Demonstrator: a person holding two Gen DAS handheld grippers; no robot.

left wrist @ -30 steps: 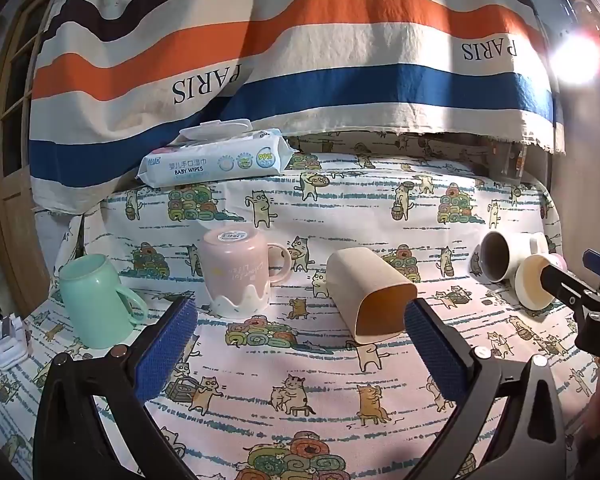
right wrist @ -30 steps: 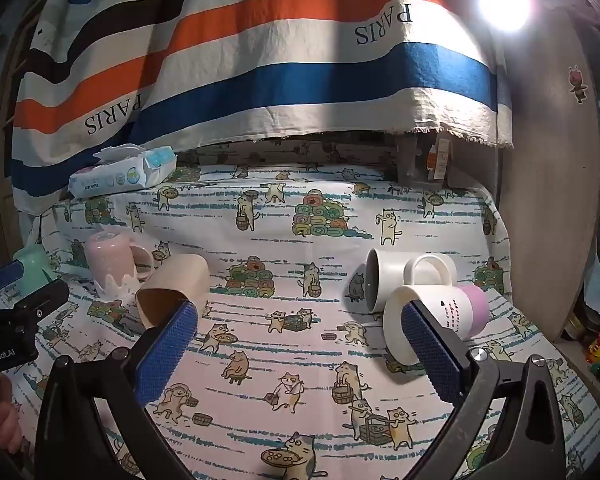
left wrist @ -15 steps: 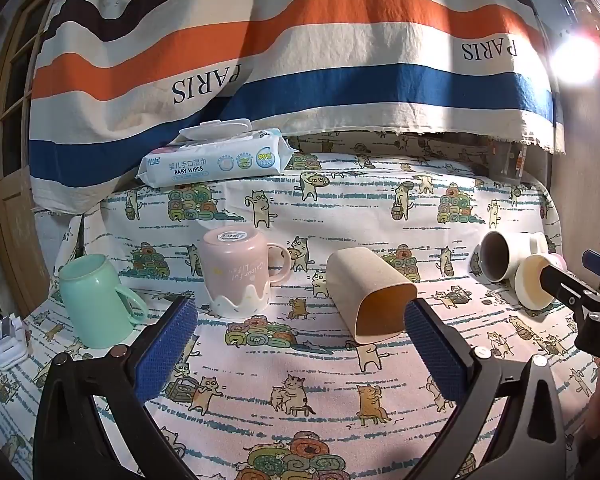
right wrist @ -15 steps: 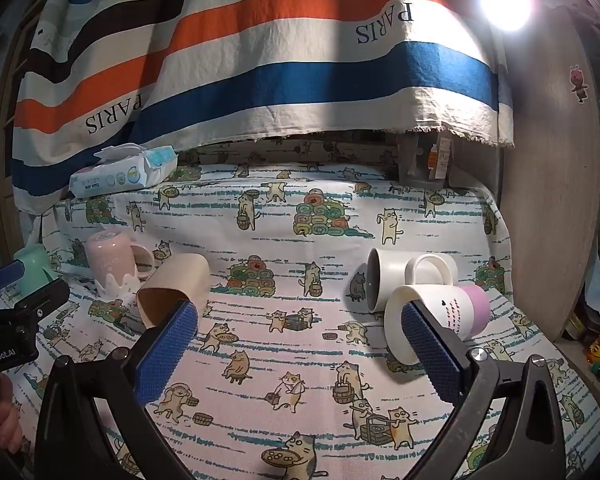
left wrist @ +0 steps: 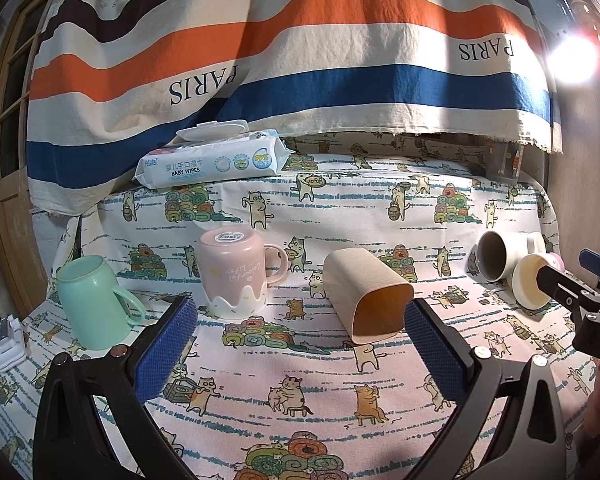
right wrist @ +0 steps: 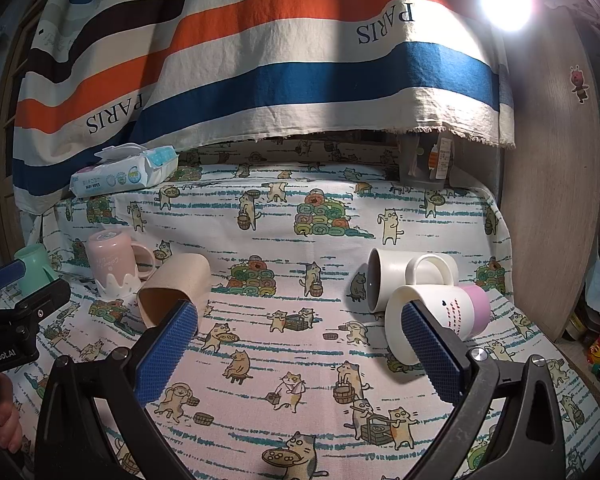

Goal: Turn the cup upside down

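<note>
Between the wide, empty left tongs, the tan cup lies sideways, mouth toward the camera; right tongs wide, empty.

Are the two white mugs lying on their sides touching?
Touching: the right wrist view shows the pink-based white mug leaning against the plain white mug.

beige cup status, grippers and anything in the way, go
Left gripper open, empty; right gripper open, empty. Beige cup on its side, mouth toward left gripper, not yet flipped. Pink mug close beside it, already upside down.
</note>
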